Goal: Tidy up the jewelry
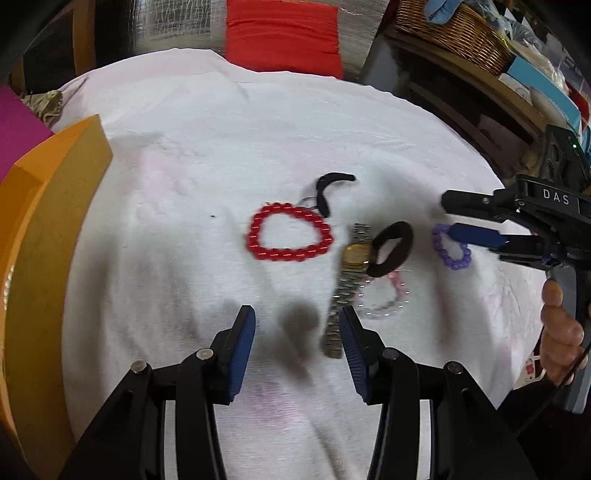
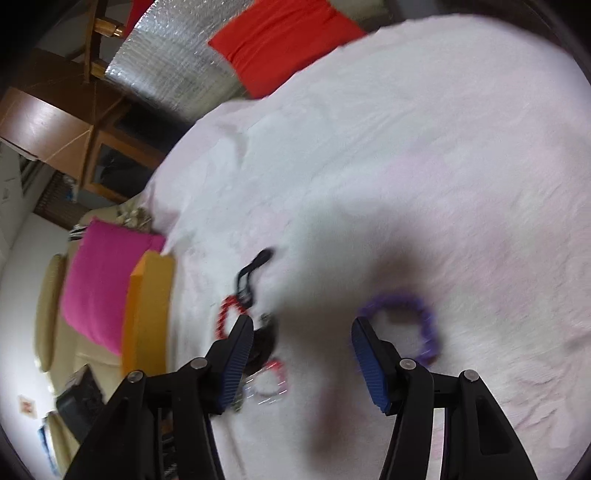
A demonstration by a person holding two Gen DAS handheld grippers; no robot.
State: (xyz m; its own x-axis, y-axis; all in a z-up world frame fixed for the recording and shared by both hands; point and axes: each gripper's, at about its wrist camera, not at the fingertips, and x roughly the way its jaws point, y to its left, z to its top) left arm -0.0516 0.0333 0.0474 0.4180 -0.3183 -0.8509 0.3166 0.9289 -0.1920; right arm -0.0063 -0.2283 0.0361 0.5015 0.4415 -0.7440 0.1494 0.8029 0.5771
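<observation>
On the white cloth lie a red bead bracelet [image 1: 290,233], a gold-faced metal watch [image 1: 351,280], a black hair tie [image 1: 390,248], a clear and pink bead bracelet [image 1: 388,299], a purple bead bracelet [image 1: 452,246] and a black strap [image 1: 328,190]. My left gripper [image 1: 297,328] is open and empty above the cloth, its right finger beside the watch band. My right gripper [image 1: 448,216] is open, its lower finger over the purple bracelet. In the blurred right wrist view the right gripper [image 2: 301,345] is open, with the purple bracelet [image 2: 410,321] just ahead of its right finger.
An orange box [image 1: 48,236] stands at the left edge of the cloth, also in the right wrist view [image 2: 147,314]. A magenta cushion [image 2: 103,288] lies beside it. A red cushion [image 1: 284,37] sits at the back. A wicker basket [image 1: 458,33] and shelves stand at the right.
</observation>
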